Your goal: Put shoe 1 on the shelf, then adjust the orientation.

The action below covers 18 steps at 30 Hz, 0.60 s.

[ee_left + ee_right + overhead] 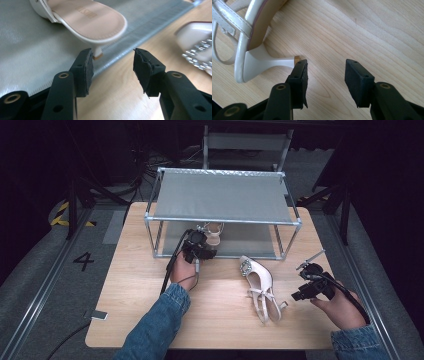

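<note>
The right gripper (325,68) has its jaws wide open and empty beside the heel of the desk shoe (260,287); closing now could nudge it aside. The left gripper (112,65), equally open, sits at the rack (222,220), whose lower shelf holds one shoe (214,232), which could be bumped off.

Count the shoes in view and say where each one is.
2. One shoe stands on the rack's lower shelf by the left gripper. The other shoe lies on the table, near the right gripper.
</note>
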### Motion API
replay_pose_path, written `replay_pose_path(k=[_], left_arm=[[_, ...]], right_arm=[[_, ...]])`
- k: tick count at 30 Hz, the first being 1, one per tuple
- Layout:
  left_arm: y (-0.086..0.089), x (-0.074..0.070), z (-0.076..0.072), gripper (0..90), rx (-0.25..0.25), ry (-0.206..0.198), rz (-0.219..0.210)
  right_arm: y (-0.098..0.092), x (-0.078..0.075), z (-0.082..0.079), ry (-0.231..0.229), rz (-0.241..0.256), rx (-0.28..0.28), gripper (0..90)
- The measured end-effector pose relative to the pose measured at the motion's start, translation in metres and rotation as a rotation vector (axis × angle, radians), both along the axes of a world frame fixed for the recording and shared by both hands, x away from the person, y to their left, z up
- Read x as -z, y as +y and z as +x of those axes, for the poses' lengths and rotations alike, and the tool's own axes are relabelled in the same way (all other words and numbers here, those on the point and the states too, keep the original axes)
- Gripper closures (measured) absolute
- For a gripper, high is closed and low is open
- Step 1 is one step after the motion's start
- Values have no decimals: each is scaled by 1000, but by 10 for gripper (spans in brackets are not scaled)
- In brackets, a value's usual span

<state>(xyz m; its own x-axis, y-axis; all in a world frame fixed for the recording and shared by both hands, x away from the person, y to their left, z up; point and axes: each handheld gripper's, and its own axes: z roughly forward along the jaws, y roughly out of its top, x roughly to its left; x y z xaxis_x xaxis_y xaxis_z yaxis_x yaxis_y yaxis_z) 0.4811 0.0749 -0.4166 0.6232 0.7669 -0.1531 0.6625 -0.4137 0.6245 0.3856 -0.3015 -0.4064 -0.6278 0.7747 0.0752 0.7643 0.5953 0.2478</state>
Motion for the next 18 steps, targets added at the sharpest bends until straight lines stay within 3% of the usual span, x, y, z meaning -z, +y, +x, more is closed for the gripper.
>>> replay_pose_path(k=[9, 18], left_arm=[[12, -18, -35, 449, 38, 5, -37], [20, -26, -61, 447, 52, 32, 58]], right_arm=[[9, -8, -1, -29, 21, -32, 545], [28, -25, -3, -82, 56, -85, 563]])
